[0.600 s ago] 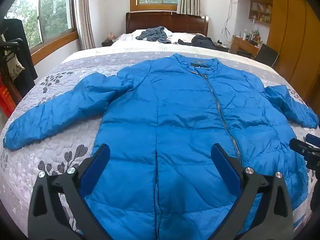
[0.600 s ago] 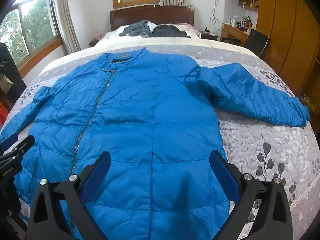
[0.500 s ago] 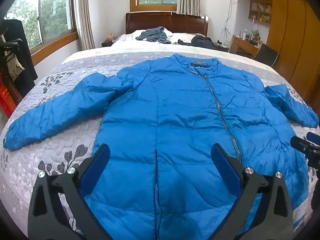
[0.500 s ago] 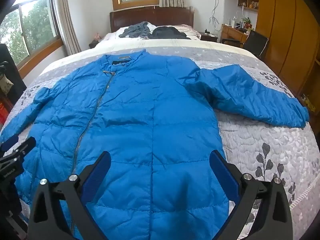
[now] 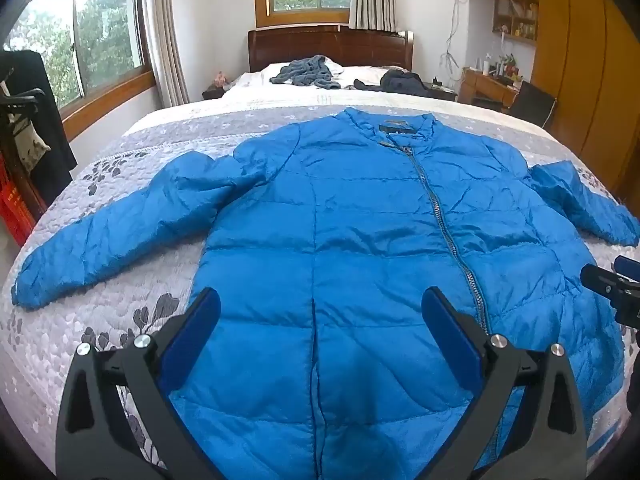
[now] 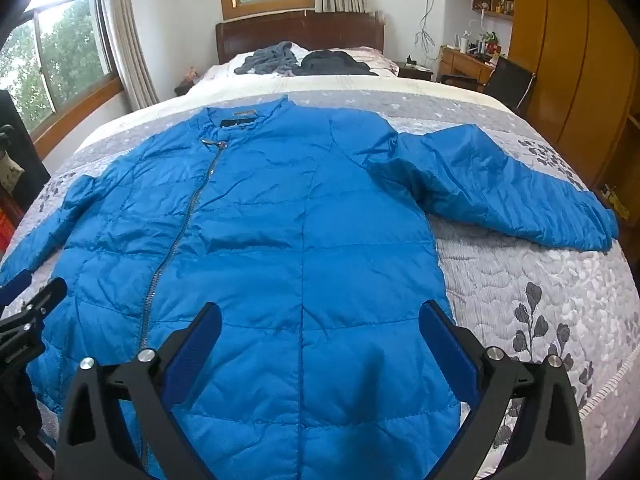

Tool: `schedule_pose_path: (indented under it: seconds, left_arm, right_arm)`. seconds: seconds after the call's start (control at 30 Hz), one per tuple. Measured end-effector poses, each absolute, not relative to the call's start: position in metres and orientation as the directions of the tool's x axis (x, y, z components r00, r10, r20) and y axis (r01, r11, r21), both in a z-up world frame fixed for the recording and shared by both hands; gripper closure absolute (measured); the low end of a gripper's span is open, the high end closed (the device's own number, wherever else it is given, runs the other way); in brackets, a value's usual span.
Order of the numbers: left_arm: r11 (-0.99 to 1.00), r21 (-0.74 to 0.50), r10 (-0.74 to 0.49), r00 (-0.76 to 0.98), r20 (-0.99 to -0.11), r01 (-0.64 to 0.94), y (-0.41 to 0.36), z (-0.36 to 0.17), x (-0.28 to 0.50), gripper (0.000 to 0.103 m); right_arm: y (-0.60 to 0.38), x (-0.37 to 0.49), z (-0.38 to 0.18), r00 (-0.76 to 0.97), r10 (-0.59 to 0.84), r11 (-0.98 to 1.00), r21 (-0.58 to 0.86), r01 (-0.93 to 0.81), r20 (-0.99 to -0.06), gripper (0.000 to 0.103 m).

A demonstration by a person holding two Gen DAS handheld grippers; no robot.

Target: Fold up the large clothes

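Jacket (image 5: 360, 240) spread flat on bed (image 5: 100, 320), collar toward headboard (image 5: 328, 46), sleeves out to either side. Left gripper (image 5: 320, 308) and right gripper (image 6: 320, 312) side by side over the hem, jaws wide apart. Clothes (image 5: 304, 74) heaped near the headboard. Desk (image 6: 464, 62) right of bed.

- The blue jacket's (image 5: 360, 240) bottom hem runs out of the left wrist view's lower edge, behind the gripper fingers (image 5: 452, 336).
- In the right wrist view, the other gripper (image 6: 24, 320) is cut off at the left edge; its opening cannot be judged.
- Items on the far desk (image 6: 468, 60) are too small to identify.
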State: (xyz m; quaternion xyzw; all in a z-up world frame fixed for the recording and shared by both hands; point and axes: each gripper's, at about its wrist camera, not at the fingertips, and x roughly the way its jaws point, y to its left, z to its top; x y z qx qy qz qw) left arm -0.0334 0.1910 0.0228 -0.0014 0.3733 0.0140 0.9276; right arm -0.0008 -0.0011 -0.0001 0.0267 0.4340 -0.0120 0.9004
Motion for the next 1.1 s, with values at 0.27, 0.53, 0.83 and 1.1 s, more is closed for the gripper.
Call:
schedule_pose_path:
  seconds: [0.27, 0.53, 0.83, 1.1]
  left_arm:
    - [0.999, 0.017, 0.033, 0.720, -0.693, -0.029, 0.1901, 0.0206, -0.0341, 0.003]
    - [0.999, 0.020, 0.035, 0.722, -0.691, -0.028, 0.1911, 0.0221, -0.0341, 0.003]
    - [0.999, 0.027, 0.040, 0.726, -0.686, -0.030, 0.1911, 0.0224, -0.0345, 0.003]
    - [0.999, 0.029, 0.043, 0.729, -0.683, -0.032, 0.1915, 0.0230, -0.0356, 0.003]
  right_arm:
    - [-0.0028, -0.0014, -0.0024, 0.620, 0.005, 0.999, 0.037, 0.038, -0.784, 0.004]
    - [0.0007, 0.0015, -0.0039, 0.621, 0.000, 0.999, 0.033, 0.041, -0.783, 0.004]
    - [0.0030, 0.0007, -0.0026, 0.626, 0.000, 0.999, 0.029, 0.036, -0.780, 0.004]
    - [0.0028, 0.0005, -0.0019, 0.627, -0.001, 0.999, 0.027, 0.036, -0.779, 0.004]
